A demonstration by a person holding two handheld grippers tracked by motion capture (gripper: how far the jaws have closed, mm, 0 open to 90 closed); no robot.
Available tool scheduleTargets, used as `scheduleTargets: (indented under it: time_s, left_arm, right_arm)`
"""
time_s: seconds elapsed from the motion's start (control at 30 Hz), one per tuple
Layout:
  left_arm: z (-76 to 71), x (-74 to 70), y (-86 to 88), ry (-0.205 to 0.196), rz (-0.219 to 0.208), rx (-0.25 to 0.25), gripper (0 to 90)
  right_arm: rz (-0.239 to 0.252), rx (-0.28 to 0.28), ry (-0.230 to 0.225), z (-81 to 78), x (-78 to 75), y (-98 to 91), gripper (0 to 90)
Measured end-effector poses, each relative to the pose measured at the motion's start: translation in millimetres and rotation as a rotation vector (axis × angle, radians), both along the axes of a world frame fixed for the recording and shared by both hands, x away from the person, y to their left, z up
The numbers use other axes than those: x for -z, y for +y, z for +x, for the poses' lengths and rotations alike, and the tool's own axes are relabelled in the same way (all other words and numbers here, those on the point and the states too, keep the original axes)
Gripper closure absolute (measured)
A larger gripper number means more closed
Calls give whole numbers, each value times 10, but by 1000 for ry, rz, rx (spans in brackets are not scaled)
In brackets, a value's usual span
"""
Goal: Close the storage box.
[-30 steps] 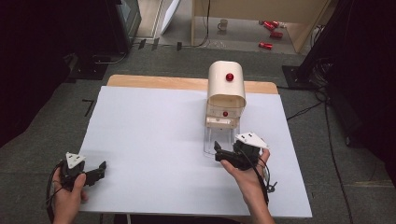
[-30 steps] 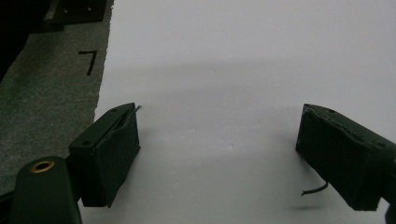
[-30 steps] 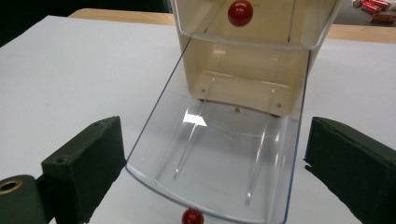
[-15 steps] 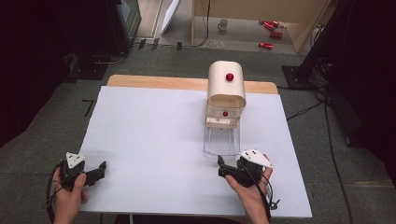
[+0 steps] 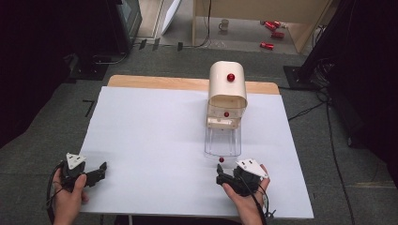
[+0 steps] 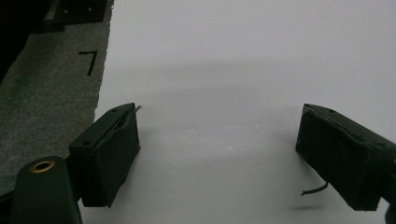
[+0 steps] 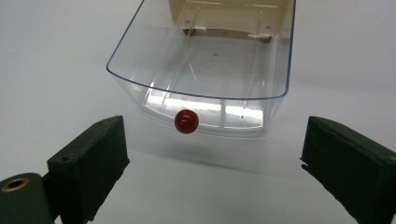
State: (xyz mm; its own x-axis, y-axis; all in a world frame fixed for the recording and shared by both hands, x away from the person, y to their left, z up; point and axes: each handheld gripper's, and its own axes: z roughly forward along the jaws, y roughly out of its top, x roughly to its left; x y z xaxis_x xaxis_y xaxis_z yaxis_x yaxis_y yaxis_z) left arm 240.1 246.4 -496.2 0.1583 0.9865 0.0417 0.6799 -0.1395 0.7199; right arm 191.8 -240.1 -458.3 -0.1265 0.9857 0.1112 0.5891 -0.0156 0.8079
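Pulled back from the clear drawer (image 7: 205,60), right gripper (image 7: 212,163) gapes empty.

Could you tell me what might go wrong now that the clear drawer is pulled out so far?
The clear drawer hangs far out of the cream cabinet; one more tug on its red knob could pull it free. The open right claw sits close in front of the knob and could bump it. The left claw rests near the table's front edge.
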Motion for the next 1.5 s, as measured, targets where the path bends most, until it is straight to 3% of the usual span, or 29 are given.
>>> scheduleTargets:
  time_s: [0.4,0.53,0.77,1.0,1.5]
  left_arm:
    - [1,0,1,0,0,0,135]
    - [0,0,0,0,-1,0,135]
    - [0,0,0,0,-1,0,135]
    - [0,0,0,0,-1,0,135]
    - [-1,0,0,-1,-1,0,135]
  right_arm:
    - [-1,23,34,19,135,29,136]
    - [1,20,37,32,165,44,203]
    - [45,6,60,90,243,54,395]
    - [57,-12,62,145,293,100,567]
    - [37,-10,73,254,374,194,740]
